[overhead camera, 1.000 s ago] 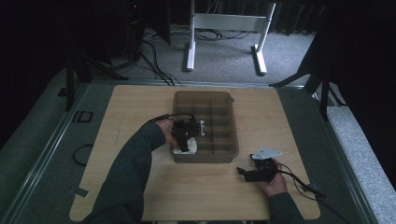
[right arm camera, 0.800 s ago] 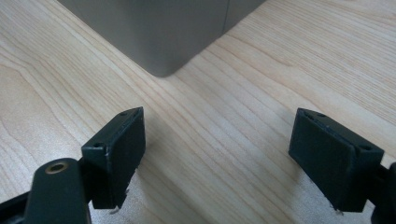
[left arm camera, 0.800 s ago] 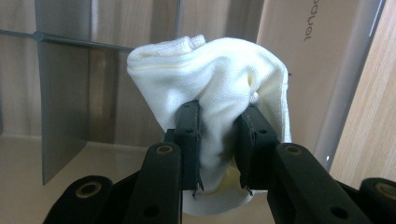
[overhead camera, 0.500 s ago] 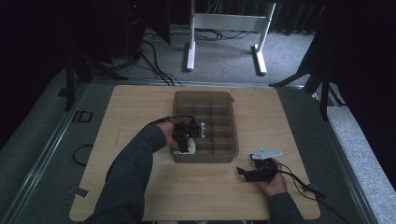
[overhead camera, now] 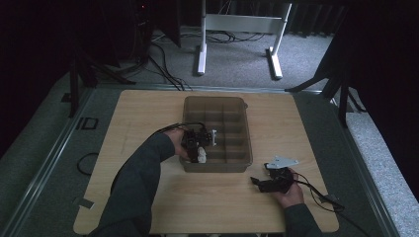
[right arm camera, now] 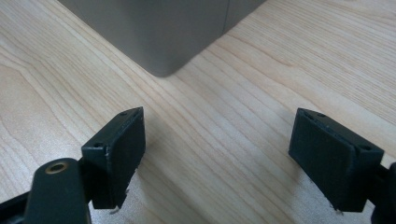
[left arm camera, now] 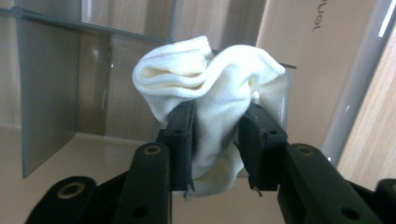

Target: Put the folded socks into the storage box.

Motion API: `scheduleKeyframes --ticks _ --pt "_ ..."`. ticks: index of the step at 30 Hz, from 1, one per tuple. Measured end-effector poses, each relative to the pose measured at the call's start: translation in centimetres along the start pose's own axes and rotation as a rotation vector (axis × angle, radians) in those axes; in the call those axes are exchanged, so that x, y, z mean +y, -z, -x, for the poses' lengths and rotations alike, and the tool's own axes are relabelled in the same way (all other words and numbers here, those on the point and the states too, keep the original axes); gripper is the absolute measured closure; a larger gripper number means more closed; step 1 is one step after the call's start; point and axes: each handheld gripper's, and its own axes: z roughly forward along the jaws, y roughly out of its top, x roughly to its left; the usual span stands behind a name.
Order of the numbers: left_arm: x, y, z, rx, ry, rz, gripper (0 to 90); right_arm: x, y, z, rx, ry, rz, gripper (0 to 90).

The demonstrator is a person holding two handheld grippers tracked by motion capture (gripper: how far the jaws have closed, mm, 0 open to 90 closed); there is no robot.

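1. The right gripper (overhead camera: 260, 183) lies low on the wooden table (overhead camera: 148, 113), jaws spread wide with only bare wood between them. It looks parked out of the way, just off the near right corner of the organizer box (right arm camera: 154, 32).
2. The left gripper (left arm camera: 215, 140) is clamped on a bunched white sock (left arm camera: 210, 88), cloth bulging above and below the jaws. That pinch probably keeps it bundled.
3. The sock sits between the jaws, over the near left compartment of the divided organizer box (overhead camera: 244, 123), seemingly for placing there.
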Motion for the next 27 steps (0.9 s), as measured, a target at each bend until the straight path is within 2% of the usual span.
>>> scheduleKeyframes --ticks 4,10,23,27 --pt "-0.4 0.7 0.1 0.008 0.008 0.019 56.9 0.0 0.0 0.0 0.0 0.0 0.0 18.3" --pt "-0.8 1.4 0.2 0.031 0.009 0.041 55.9 0.0 0.0 0.0 0.0 0.0 0.0 18.3" --pt "-1.1 2.2 0.5 0.07 -0.003 0.059 71.1 0.0 0.0 0.0 0.0 0.0 0.0 18.3" --pt "-1.0 2.2 0.5 0.079 -0.013 0.068 78.7 0.0 0.0 0.0 0.0 0.001 0.0 18.3"
